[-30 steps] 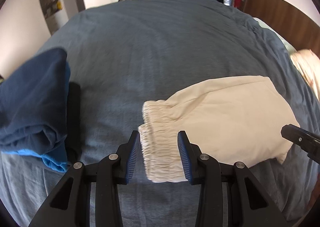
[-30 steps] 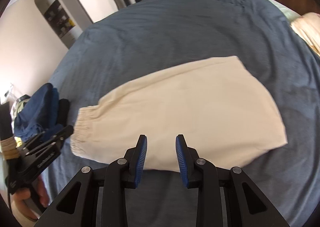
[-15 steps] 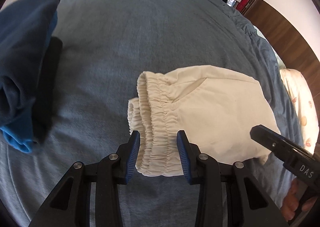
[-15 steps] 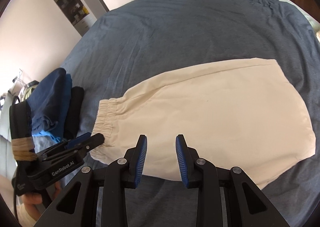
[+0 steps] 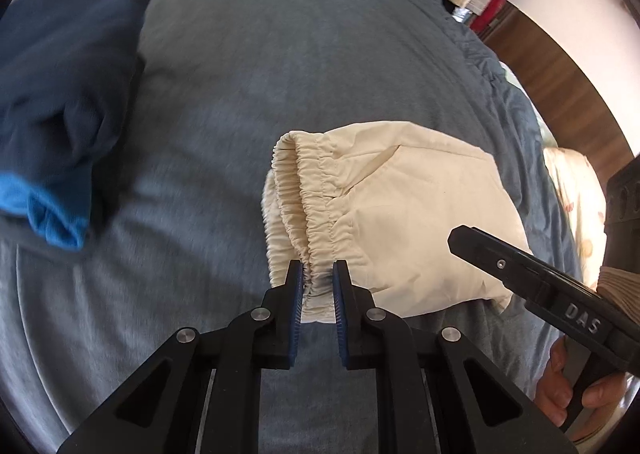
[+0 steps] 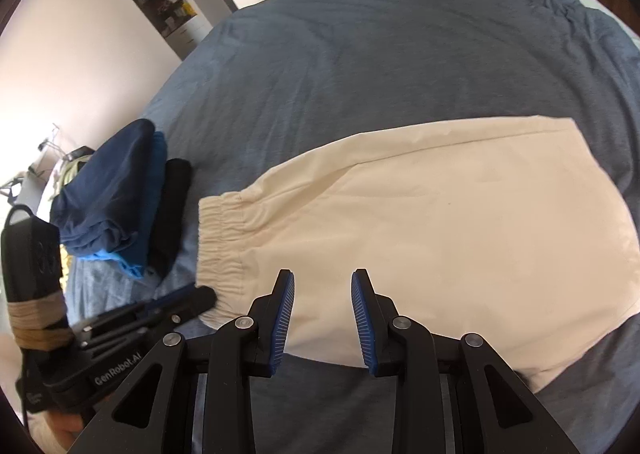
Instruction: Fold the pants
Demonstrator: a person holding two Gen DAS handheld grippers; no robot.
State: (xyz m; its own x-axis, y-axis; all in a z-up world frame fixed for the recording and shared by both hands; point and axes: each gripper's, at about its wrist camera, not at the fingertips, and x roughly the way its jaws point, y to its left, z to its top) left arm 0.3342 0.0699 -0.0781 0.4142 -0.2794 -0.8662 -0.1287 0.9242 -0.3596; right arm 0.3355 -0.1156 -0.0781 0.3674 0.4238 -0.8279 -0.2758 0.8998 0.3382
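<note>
The left tool [image 5: 316, 278] is pinching the gathered elastic waistband [image 5: 316, 210] of the cream pants [image 5: 400, 214] at its near corner, the blue pads drawn close with a fold of fabric bunched between them. The right tool [image 6: 323, 290] is spread wide, its pads hovering over the near edge of the pants about midway along, with nothing between them; whether the tips touch the cloth cannot be told.

The pants lie on the bed [image 6: 400, 54], on a grey-blue cover, already doubled into a compact flat shape: waistband toward the left, a straight folded edge toward the right. In the left wrist view the waistband shows stacked layers, so the garment appears to have been folded at least once. Well to the left of the waistband sits a stack of folded dark blue clothes [image 6: 108, 198], apart from the pants.

The step in hand looks like taking hold for a further fold: one end is gripped, the other hold not yet made. The next move probably calls for the right tool to close on the near edge, catching all layers, then for both to lift together and carry the waistband end across toward the folded edge, keeping the layers aligned so the soft cloth does not slip or splay
</note>
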